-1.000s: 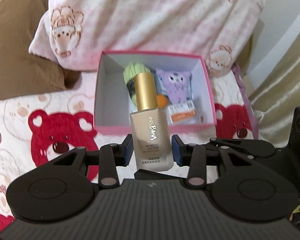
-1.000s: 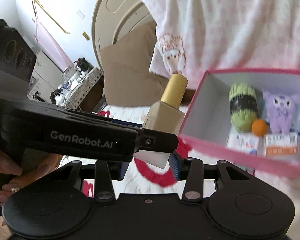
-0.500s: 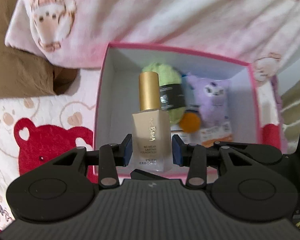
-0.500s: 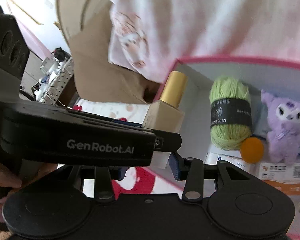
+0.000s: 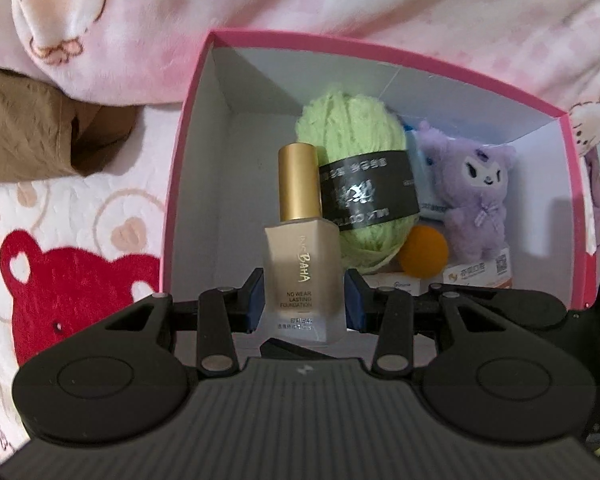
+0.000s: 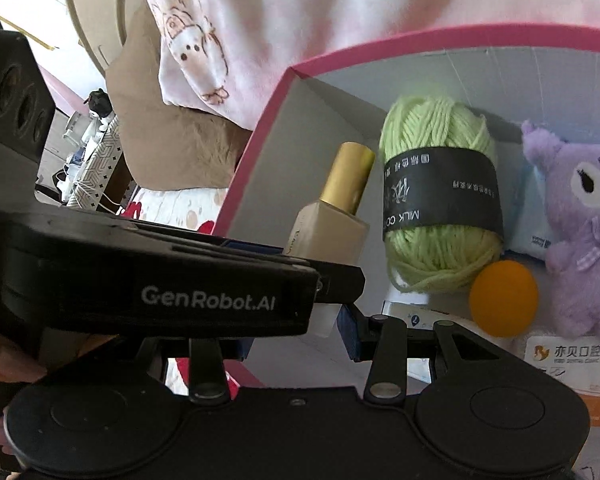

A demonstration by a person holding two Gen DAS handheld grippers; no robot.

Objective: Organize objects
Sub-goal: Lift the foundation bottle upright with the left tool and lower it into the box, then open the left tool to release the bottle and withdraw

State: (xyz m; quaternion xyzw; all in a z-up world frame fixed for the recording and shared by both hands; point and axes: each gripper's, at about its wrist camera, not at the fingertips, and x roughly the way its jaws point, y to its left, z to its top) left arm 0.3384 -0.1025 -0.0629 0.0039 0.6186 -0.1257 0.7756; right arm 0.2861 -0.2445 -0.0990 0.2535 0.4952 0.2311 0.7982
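My left gripper (image 5: pixel 303 303) is shut on a beige foundation bottle (image 5: pixel 303 276) with a gold cap, held upright inside the left part of the pink box (image 5: pixel 180 184). The bottle also shows in the right wrist view (image 6: pixel 332 224), with the left gripper's black body (image 6: pixel 160 280) in front of it. My right gripper (image 6: pixel 296 338) is open and empty, just behind the left one at the box's near left corner. In the box lie a green yarn ball (image 5: pixel 360 184), an orange ball (image 5: pixel 423 252) and a purple plush (image 5: pixel 478 196).
Flat white and orange packets (image 6: pixel 560 364) lie on the box floor under the plush. A pink patterned blanket (image 5: pixel 300 0) is heaped behind the box. A brown pillow (image 5: pixel 24 132) lies at left. The bedsheet has a red bear print (image 5: pixel 72 284).
Both grippers have moved forward toward the box. The bottle has gone from outside the near wall to inside the box, beside the yarn.
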